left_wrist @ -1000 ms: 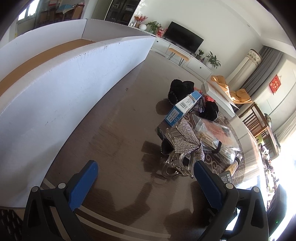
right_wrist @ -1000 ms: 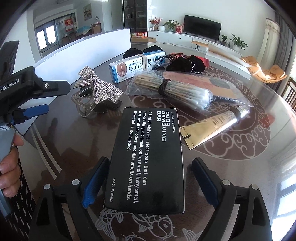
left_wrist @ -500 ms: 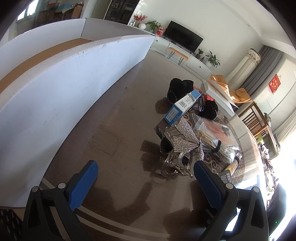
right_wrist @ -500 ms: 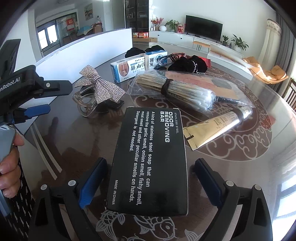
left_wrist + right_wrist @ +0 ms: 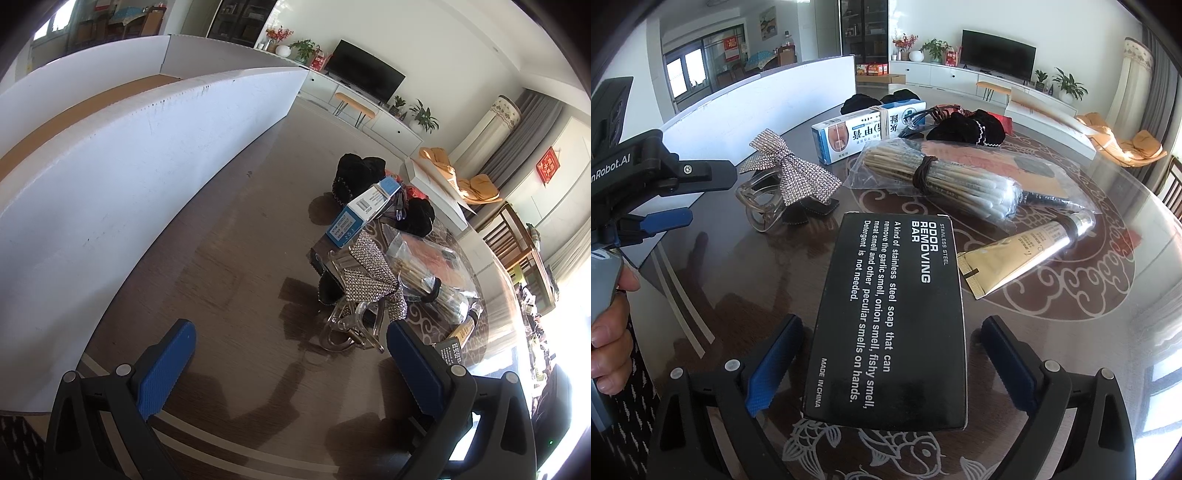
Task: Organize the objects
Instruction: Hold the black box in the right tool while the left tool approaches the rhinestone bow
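Black box (image 5: pixel 890 317), flat rectangular carton printed "Odor Removing Bar", is lying on the glass-topped table (image 5: pixel 1071 332) at the 6 o'clock edge of the right wrist view, sitting between the blue pads of the right gripper (image 5: pixel 886 354), whose jaws are standing wide apart with neither pad touching it. The carton is looking stiff and matte, likely with some weight from a steel bar inside; the long side edges are offering the best hold, since the faces are too broad and the glass beneath is looking slick. At 12 o'clock from it, a bagged bundle of cotton swabs (image 5: pixel 945 177) in crinkly plastic is resting, soft and slippery; at 2 o'clock a gold tube (image 5: pixel 1015 254), squeezable; at 10 o'clock a clear hair claw with a rhinestone bow (image 5: pixel 790 177), rigid, fragile and snag-prone; beyond, a blue-and-white carton (image 5: pixel 864 133) and black scrunchies (image 5: pixel 964 127), limp fabric. The left gripper (image 5: pixel 291 373) is hovering over bare tabletop, jaws wide and holding nothing, the bow at its 1 o'clock and a white cardboard bin (image 5: pixel 129 155) at 10 o'clock.
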`<state>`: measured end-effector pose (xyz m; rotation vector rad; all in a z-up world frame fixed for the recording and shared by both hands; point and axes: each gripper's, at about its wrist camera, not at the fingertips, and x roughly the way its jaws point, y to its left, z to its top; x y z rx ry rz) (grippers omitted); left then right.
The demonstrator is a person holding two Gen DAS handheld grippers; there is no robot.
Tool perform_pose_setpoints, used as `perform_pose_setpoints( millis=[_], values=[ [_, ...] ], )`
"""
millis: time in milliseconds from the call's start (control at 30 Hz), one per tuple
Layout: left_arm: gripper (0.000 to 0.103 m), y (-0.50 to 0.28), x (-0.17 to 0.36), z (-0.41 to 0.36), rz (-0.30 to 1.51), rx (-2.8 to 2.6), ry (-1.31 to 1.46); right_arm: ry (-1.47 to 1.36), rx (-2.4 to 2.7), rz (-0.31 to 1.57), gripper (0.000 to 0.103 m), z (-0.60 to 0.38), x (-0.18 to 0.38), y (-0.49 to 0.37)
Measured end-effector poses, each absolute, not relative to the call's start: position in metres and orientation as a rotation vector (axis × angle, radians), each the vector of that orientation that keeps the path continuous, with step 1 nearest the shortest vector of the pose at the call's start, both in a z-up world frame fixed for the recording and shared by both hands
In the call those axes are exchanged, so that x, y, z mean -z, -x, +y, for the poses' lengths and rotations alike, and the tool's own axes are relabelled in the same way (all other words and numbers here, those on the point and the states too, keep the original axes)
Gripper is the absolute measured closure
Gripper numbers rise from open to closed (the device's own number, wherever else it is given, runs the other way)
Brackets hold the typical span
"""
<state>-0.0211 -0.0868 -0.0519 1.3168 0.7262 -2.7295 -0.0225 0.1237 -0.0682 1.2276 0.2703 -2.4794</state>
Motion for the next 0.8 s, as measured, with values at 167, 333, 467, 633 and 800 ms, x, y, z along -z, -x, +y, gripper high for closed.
perform_pose_setpoints(
  millis=[167,333,467,633,800],
  values=[
    [0.000,0.0215,0.0522,-0.0867,0.728,2.729,-1.319,-1.228,2.480,0.270,0.005,0.1237,0.0682,0.0225],
    [0.000,0.0216,0.0522,-0.0868,0.728,2.729,-1.319,-1.232,2.478,0.271,0.003,0.1232,0.0692,0.0233],
    [0.000,0.0216,0.0522,-0.0868,0.728,2.729,-1.319,-1.233,2.477,0.271,0.003,0.1230,0.0695,0.0238],
    [0.000,0.0217,0.0523,-0.0867,0.728,2.729,-1.320,-1.233,2.477,0.271,0.003,0.1233,0.0693,0.0234],
    [0.000,0.0216,0.0524,-0.0864,0.728,2.729,-1.320,-1.233,2.477,0.271,0.003,0.1234,0.0692,0.0232]
  ],
)
